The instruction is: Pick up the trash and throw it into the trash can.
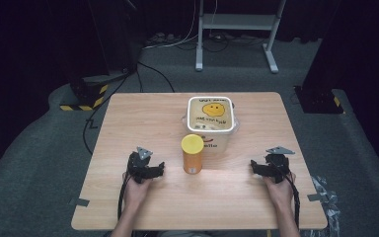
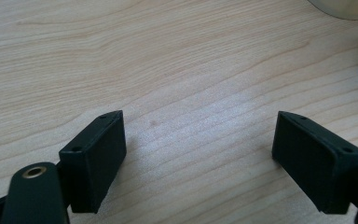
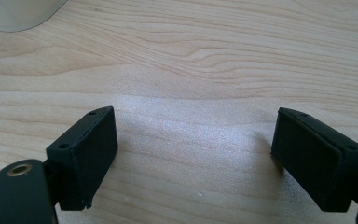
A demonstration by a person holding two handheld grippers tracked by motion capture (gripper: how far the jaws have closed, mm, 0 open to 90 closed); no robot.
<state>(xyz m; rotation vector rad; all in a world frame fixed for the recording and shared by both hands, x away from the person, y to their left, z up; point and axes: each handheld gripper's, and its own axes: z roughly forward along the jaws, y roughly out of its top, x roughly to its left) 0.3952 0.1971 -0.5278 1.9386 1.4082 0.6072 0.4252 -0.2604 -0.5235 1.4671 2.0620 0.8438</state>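
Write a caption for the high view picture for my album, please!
Two hands rest open grippers, left and right, either side of an orange bottle before a smiley-lidded tub.

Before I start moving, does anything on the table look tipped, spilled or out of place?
Nothing stands out. The orange bottle stands upright with its yellow cap on, right in front of the white tub, whose lid sits flat. The left gripper and right gripper rest open on the table.

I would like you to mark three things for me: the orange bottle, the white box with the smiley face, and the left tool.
orange bottle (image 1: pixel 192 159), high view, on its orange body below the yellow cap.
white box (image 1: pixel 210 114), high view, on its lid with the smiley face.
left tool (image 1: pixel 159 169), high view, between its open tips.
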